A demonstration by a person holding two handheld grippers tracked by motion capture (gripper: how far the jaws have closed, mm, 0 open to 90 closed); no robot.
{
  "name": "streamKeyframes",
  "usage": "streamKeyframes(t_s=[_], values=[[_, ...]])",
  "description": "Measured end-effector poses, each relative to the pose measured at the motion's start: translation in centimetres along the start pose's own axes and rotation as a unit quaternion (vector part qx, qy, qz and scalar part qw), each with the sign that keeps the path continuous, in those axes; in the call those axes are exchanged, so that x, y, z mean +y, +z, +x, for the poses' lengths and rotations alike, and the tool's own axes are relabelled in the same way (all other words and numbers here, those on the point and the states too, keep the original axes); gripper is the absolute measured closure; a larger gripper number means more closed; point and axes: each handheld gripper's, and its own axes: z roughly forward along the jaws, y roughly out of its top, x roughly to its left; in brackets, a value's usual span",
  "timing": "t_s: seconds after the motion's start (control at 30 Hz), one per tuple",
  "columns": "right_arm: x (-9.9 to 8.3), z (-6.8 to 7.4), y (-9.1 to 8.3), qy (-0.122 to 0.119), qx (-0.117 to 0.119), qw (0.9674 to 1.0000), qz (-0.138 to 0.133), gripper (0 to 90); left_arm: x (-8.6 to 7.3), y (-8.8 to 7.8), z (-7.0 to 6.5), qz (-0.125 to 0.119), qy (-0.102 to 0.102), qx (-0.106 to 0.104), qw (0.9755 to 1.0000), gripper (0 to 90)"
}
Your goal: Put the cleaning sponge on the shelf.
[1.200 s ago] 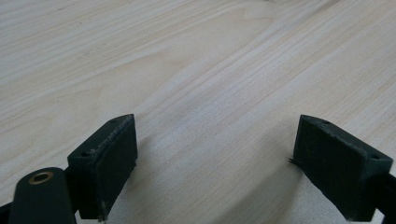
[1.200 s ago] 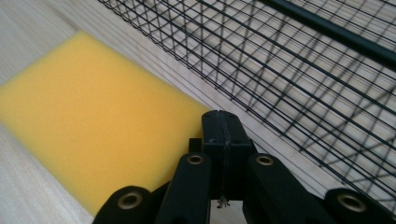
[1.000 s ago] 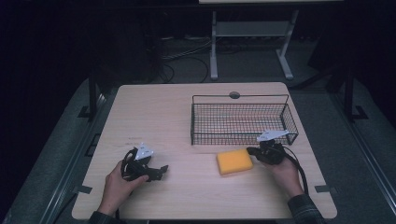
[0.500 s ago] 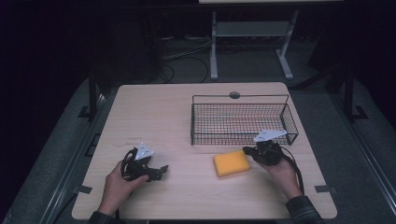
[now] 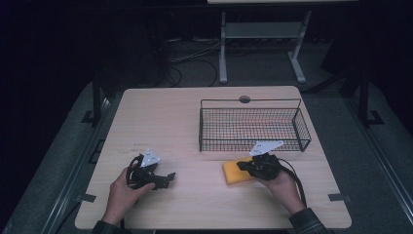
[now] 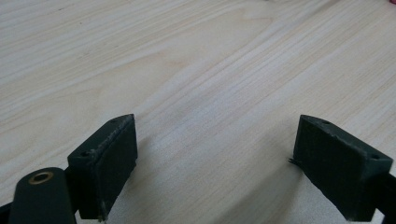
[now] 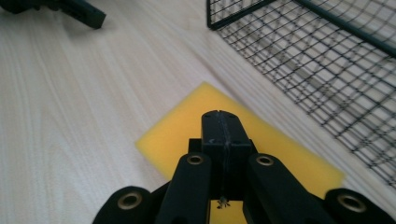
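A yellow sponge (image 5: 234, 173) (image 7: 187, 128) lies flat on the table just in front of the wire basket (image 5: 253, 124) (image 7: 327, 60). My right gripper (image 5: 242, 166) (image 7: 223, 120) hovers over the sponge, jaws shut together with nothing between them. At the table's front left, my left gripper (image 5: 168, 177) (image 6: 215, 154) rests low over bare wood, jaws open wide and empty. The left gripper's tip (image 7: 88, 18) also appears far off in the right gripper view.
The black wire basket stands at the right rear of the wooden table (image 5: 165, 117), its floor bare. A round grommet hole (image 5: 244, 99) sits at the table's far edge. Cables and a white stand (image 5: 258, 44) are on the floor beyond.
My right gripper has moved left, from beside the sponge's right end to over the sponge. The left hand has stayed put.
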Motion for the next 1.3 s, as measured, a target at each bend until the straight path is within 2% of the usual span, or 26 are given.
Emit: streamKeyframes(t_s=[0.3, 0.5, 1.3], values=[[-0.1, 1.2, 1.0, -0.012, 0.02, 0.9996, 0.016, 89.5, 0.0, 0.0, 0.0, 0.0, -0.001, 0.0, 1.0, 12.8], [-0.5, 1.2, 1.1, -0.01, 0.022, 0.9995, 0.022, 89.5, 0.0, 0.0, 0.0, -0.001, 0.0, 0.0, 1.0, 12.8], [-3.3, 1.1, -2.2, 0.016, 0.018, 0.9993, 0.027, 89.5, 0.0, 0.0, 0.0, 0.001, 0.0, 0.001, 1.0, 12.8]])
